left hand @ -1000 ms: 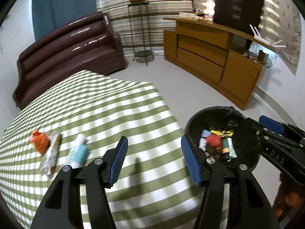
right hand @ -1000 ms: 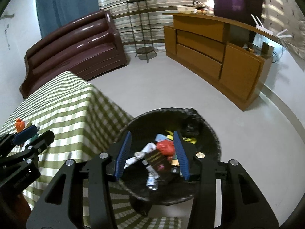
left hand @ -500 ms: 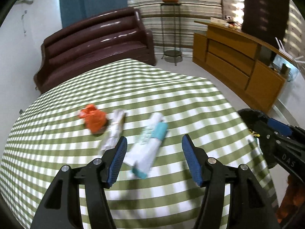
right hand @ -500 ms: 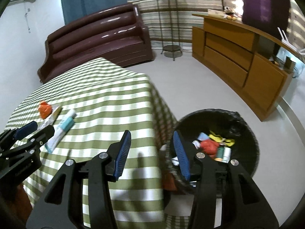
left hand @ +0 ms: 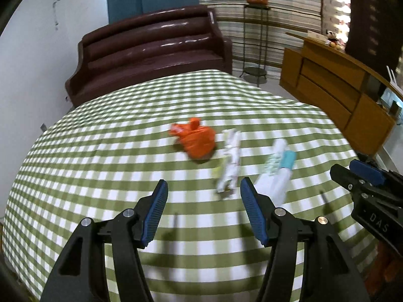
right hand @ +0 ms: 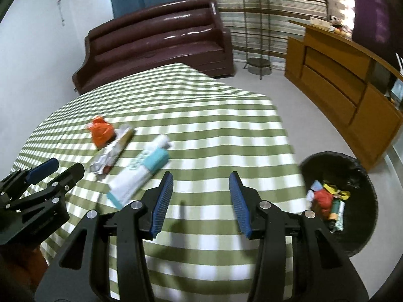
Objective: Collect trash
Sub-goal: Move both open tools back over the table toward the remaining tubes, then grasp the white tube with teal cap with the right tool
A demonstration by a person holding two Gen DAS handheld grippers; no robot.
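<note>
On the green-checked bench (left hand: 105, 156) we see a white-and-teal tube (right hand: 141, 170), a silver wrapper (right hand: 113, 151) and an orange crumpled bag (left hand: 196, 142), the black trash bin (right hand: 362, 171) beside it, and the left hand-held gripper (left hand: 202, 210) and right hand-held gripper (right hand: 201, 201) both released, empty.

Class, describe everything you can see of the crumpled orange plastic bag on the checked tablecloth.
The crumpled orange plastic bag looks like thin, glossy film scrunched into a loose ball, with a small twisted tuft on top. It lies on the green-and-white checked tablecloth, ahead of both grippers and held by neither. The silvery crinkled wrapper lies right beside it, apparently touching. Blur hides finer detail.
</note>
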